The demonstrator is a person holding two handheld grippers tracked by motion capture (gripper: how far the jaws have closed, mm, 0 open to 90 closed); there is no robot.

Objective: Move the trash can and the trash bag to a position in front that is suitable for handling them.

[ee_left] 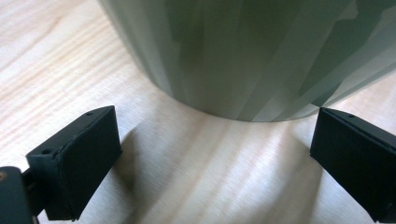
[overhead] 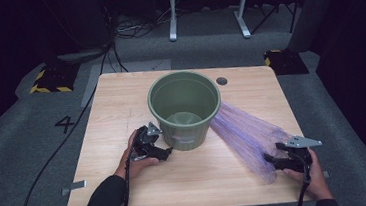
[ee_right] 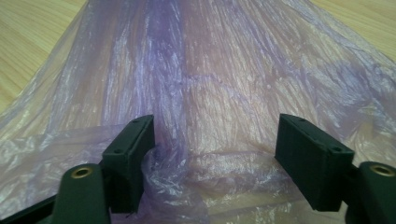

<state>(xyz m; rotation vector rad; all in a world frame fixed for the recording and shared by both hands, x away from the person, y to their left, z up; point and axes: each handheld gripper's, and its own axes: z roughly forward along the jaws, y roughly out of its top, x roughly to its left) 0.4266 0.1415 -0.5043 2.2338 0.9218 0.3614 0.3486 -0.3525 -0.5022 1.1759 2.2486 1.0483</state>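
A green plastic bucket (overhead: pixel 185 108) stands upright on the wooden table (overhead: pixel 116 104), with nothing visible inside it. My left gripper (overhead: pixel 167 152) lies low on the table at the bucket's front left. In the left gripper view its jaws stand wide apart and open (ee_left: pixel 214 117), pointing at the bucket's lower wall (ee_left: pixel 252 51). A thin purple plastic bag (overhead: pixel 246 135) is spread flat from the bucket's right side toward the front right corner. My right gripper (overhead: pixel 270 158) is at the bag's near end. Crumpled film (ee_right: pixel 210 79) lies between the open jaws of my right gripper (ee_right: pixel 215 123).
A round cable hole (overhead: pixel 222 81) sits in the tabletop behind the bucket. Grey carpet surrounds the table, with cables (overhead: pixel 49 150) trailing at the left. Yellow-and-black striped blocks (overhead: pixel 51 79) stand at both far corners. A white desk frame (overhead: pixel 208 10) is farther back.
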